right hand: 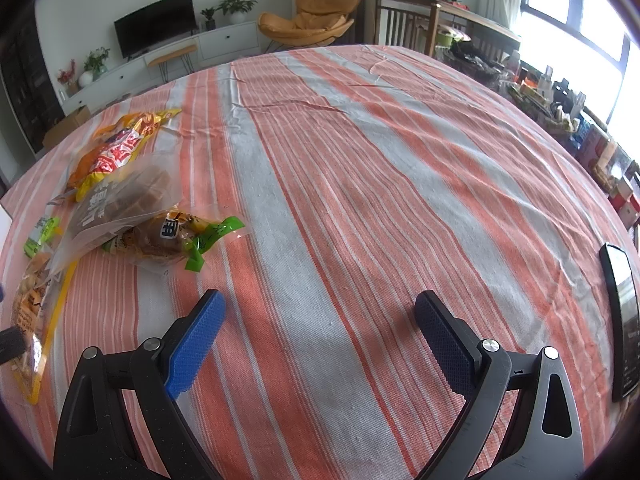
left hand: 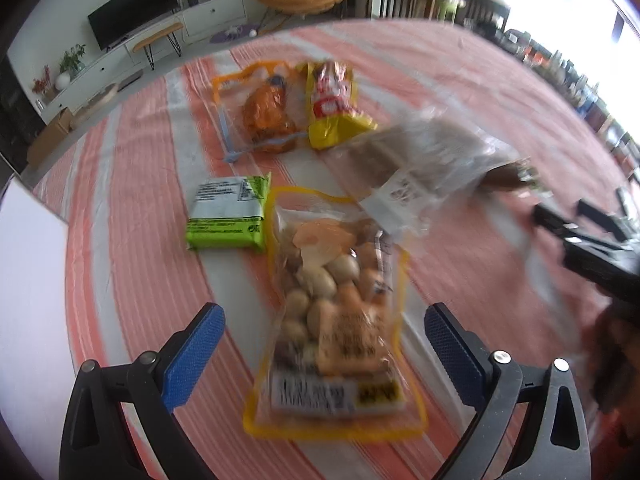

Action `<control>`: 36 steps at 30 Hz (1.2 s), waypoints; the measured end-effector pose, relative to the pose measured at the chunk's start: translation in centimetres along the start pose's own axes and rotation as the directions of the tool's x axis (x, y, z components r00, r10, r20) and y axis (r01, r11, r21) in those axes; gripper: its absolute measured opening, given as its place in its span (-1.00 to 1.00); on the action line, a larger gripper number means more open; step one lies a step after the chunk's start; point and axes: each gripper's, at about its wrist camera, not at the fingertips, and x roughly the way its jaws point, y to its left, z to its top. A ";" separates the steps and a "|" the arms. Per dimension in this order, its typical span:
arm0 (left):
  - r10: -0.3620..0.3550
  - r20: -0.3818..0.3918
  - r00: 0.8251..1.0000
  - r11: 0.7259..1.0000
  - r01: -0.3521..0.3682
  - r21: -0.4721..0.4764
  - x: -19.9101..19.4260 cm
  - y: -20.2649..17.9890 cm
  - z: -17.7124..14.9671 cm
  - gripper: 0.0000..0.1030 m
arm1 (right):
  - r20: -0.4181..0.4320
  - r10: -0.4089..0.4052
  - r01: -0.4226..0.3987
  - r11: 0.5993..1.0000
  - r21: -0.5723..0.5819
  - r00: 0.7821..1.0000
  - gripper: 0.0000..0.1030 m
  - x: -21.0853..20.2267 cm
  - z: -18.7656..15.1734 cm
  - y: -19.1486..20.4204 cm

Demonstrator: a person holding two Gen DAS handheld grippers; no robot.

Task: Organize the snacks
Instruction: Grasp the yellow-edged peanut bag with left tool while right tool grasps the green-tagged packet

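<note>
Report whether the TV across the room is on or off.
Off: the TV screen is uniformly black in both views.

- Your left gripper hangs over the striped cloth, jaws spread wide, pads clear of the nut bag lying between them.
- A green pack lies just left of that bag.
- Farther off, an orange bag and a yellow bag lie side by side.
- A clear bag, blurred, sits right.
</note>
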 end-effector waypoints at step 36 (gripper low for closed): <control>-0.206 0.202 0.958 0.898 0.266 -0.349 -10.5 5.8 -16.5 0.07 | -0.404 0.290 -0.412 0.874 -0.259 0.867 0.24 1.9 4.5 8.4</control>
